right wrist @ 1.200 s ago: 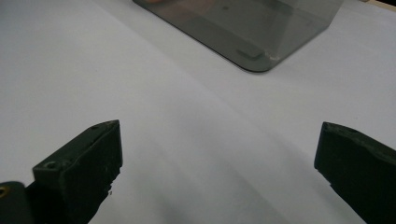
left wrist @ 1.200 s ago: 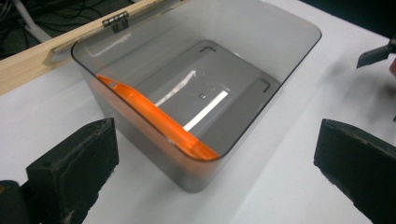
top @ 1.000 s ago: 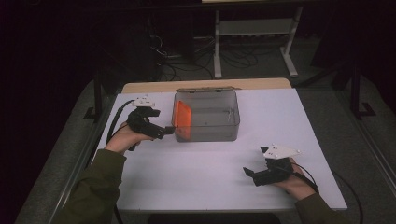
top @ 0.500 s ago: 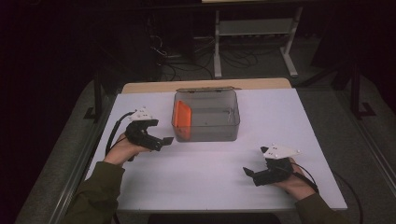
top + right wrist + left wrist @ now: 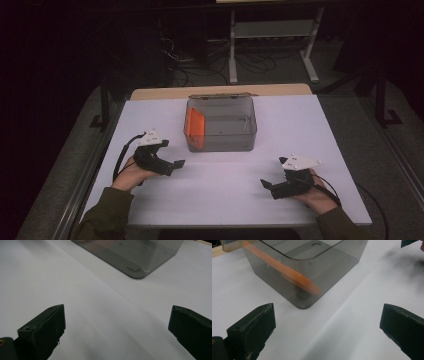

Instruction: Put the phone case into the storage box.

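The orange card point(image 5: 195, 128) already leans inside the bin point(image 5: 221, 145) at its 9 o'clock wall, and with the left gripper point(image 5: 176, 164) and right gripper point(image 5: 266, 184) both spread wide, empty and clear of it, little seems left.

Bin point(image 5: 221, 131) mid-table point(image 5: 225, 195); card point(image 5: 195, 128) inside, leaning on left wall.

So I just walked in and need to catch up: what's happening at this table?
A person holds a gripper in each hand over a white table. A smoky clear plastic bin stands mid-table with a flat orange piece leaning against its left inner wall. The left gripper sits open and empty just short of the bin. The right gripper rests open near the front edge, holding nothing.
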Available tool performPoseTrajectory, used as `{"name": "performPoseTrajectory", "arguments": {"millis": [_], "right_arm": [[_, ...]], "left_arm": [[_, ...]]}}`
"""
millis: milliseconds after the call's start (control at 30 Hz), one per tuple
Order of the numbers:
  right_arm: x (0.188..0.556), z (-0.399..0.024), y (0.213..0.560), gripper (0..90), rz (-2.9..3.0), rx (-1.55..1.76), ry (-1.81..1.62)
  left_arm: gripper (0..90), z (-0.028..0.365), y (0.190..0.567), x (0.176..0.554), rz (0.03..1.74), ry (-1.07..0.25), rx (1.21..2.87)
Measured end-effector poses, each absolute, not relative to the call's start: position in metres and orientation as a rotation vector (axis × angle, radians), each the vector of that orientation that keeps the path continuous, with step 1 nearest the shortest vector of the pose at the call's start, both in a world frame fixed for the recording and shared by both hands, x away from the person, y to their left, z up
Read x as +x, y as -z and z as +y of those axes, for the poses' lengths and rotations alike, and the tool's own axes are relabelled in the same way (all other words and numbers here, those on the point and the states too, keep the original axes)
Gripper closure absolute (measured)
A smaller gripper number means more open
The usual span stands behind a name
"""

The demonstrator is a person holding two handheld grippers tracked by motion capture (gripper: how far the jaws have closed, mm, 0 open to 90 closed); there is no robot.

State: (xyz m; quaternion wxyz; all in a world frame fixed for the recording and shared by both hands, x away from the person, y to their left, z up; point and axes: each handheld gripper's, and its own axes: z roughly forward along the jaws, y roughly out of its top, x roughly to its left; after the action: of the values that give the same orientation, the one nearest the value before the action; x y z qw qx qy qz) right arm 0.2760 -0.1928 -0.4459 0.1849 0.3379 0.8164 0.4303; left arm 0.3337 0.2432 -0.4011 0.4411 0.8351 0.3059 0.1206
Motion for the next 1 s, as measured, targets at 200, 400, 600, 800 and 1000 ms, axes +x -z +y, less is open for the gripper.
{"name": "performPoseTrajectory", "arguments": {"millis": [200,400,600,800,1000], "right_arm": [[0.276,-0.193,0.446,0.5,2.300,0.955,-1.213],[0.276,-0.193,0.446,0.5,2.301,0.955,-1.212],[0.276,-0.193,0.446,0.5,2.302,0.952,-1.211],[0.276,-0.193,0.446,0.5,2.304,0.950,-1.208],[0.276,-0.193,0.446,0.5,2.306,0.949,-1.205]], "left_arm": [[0.0,0.244,0.410,0.325,0.760,-0.313,2.083],[0.0,0.246,0.415,0.317,0.766,-0.331,2.075],[0.0,0.248,0.420,0.309,0.773,-0.338,2.067],[0.0,0.251,0.425,0.303,0.781,-0.340,2.052],[0.0,0.253,0.429,0.298,0.789,-0.348,2.043]]}}
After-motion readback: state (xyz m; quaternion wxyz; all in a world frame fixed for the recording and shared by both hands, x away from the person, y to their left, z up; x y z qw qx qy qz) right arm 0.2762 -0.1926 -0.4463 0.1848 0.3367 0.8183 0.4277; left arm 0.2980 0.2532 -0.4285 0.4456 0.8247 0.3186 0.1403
